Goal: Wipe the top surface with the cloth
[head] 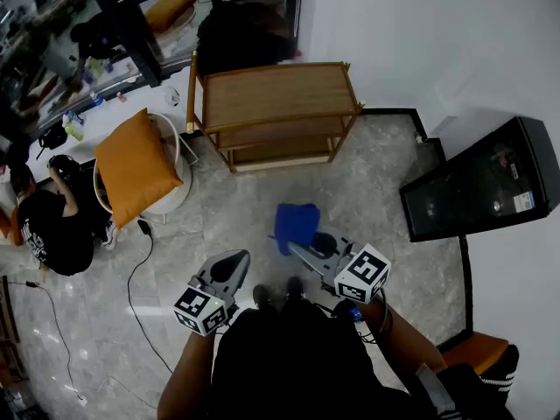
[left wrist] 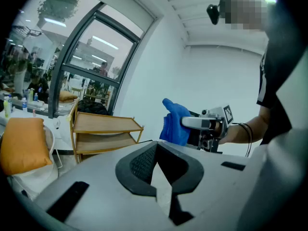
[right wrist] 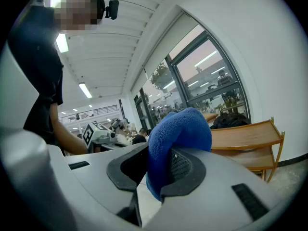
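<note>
- The grey marbled floor [head: 367,182] fills most of the head view.
- A wooden shelf rack [head: 276,103] stands against the white wall, its top surface [head: 271,93] facing up (lower shelves show beneath it in the left gripper view).
- A black cabinet [head: 481,186] stands to the right of the rack.
- An orange cushion [head: 136,164] leans on a white round chair [head: 175,191] to the rack's left.
- The right hand-held gripper [right wrist: 163,160] is pinching the blue cloth [right wrist: 180,129] between its pads. It holds the cloth in the air over the floor, well apart from the rack.
- The left hand-held gripper [left wrist: 155,147] has its jaws pressed together with nothing between them, beside the right one.
</note>
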A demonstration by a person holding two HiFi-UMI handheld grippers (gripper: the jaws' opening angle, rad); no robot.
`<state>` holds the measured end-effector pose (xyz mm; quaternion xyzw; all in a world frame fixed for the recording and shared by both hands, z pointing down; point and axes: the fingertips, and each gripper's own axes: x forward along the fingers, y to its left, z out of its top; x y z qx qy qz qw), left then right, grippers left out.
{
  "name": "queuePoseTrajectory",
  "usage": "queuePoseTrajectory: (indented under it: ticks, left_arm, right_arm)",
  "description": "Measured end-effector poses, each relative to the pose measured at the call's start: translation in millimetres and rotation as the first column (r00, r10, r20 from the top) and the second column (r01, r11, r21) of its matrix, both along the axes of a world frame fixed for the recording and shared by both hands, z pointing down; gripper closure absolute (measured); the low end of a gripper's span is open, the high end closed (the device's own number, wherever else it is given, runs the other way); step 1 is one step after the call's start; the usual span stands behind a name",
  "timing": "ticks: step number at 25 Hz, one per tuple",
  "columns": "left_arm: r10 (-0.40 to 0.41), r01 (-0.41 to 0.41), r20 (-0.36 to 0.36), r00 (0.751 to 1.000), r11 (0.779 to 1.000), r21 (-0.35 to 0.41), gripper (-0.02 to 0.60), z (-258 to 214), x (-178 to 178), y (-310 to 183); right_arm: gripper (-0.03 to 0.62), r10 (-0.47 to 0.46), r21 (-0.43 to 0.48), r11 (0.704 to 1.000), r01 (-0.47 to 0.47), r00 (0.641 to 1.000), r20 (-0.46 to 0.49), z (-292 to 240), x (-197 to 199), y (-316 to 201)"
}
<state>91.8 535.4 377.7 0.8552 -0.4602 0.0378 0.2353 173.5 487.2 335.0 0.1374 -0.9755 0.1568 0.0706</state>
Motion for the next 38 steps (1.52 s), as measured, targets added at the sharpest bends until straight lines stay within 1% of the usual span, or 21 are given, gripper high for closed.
queuePoseTrajectory:
  ticks: [5,11,14,17,20,23,27,31,35,38]
  left_arm:
    - [-0.006,0.005,0.006,1.0,0.999,0.044,0.577,-17,-5,-2]
    - [-0.011,0.011,0.0,1.0,0.999,0.051,0.577,-18,-12,7]
    - [-0.019,0.02,-0.011,1.0,0.998,0.051,0.577,-15,-11,12]
    - [-0.022,0.023,-0.027,0.999,0.999,0.049,0.577,-12,-11,13]
    - [-0.013,0.014,-0.023,1.0,0.999,0.051,0.577,-11,-6,11]
    - [-0.002,0.003,-0.019,1.0,0.998,0.056,0.577,-14,-3,9]
    - [0.002,-0.001,-0.028,1.0,0.998,0.058,0.577,-17,-1,8]
    - [0.011,-0.009,-0.033,0.999,0.998,0.055,0.577,-17,12,9]
    - [0.029,-0.029,-0.011,1.0,0.999,0.046,0.577,-16,18,13]
    - [0.02,-0.02,0.009,1.0,0.999,0.032,0.577,-12,16,15]
  right_arm:
    - [0.513,0.007,-0.002,1.0,-0.007,1.0,0.003,-2,2,4]
    - [0.513,0.01,0.005,1.0,-0.01,1.0,0.015,-6,-3,10]
    - [0.513,0.017,0.012,1.0,-0.017,1.0,0.005,-6,0,13]
    - [0.513,0.037,-0.006,0.999,-0.037,0.999,0.0,-4,6,12]
    - [0.513,0.064,-0.026,0.998,-0.065,0.998,-0.011,-2,12,8]
    - [0.513,0.085,-0.025,0.996,-0.085,0.996,-0.006,-4,15,8]
    - [0.513,0.083,-0.005,0.997,-0.083,0.996,-0.017,-4,13,11]
    - [0.513,0.082,-0.006,0.997,-0.083,0.996,-0.028,-1,25,14]
    - [0.513,0.088,-0.027,0.996,-0.088,0.996,-0.036,4,32,13]
    - [0.513,0.086,-0.038,0.995,-0.088,0.996,-0.037,7,33,13]
